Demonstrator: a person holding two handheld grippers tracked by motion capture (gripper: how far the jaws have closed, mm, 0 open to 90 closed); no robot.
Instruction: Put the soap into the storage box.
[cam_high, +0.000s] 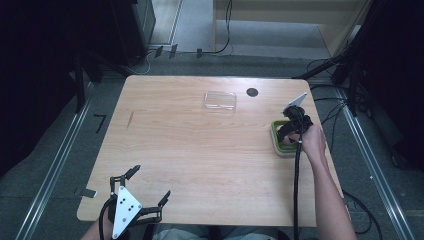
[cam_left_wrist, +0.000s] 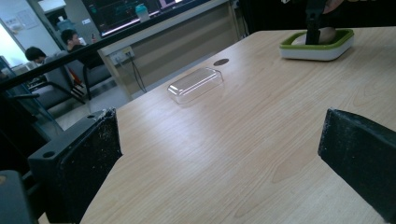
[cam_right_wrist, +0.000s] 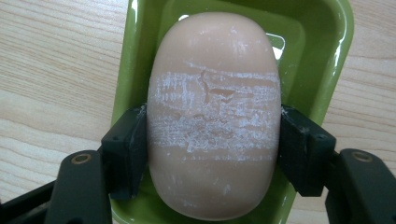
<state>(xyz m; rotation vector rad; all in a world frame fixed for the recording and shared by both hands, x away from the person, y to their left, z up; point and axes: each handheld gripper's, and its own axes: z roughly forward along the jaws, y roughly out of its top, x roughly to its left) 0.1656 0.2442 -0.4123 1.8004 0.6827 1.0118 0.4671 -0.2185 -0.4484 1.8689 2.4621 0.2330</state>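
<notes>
A pale pink soap bar (cam_right_wrist: 214, 93), scuffed white across its middle, lies in a green soap dish (cam_right_wrist: 327, 56) with a white base (cam_high: 276, 144) at the table's right edge. My right gripper (cam_right_wrist: 212, 140) points down into the dish and is shut on the soap, one jaw pressed against each long side. My left gripper (cam_high: 150, 183) rests at the near left corner of the table, open, with nothing between its jaws. From the left gripper view the dish (cam_left_wrist: 317, 49) is far off at the upper right.
A clear plastic lid (cam_high: 220, 100) lies at the far middle of the wooden table (cam_high: 200, 150). A dark round hole (cam_high: 252, 92) is just right of it. Cables run on the floor beyond the far edge. People sit at desks in the background.
</notes>
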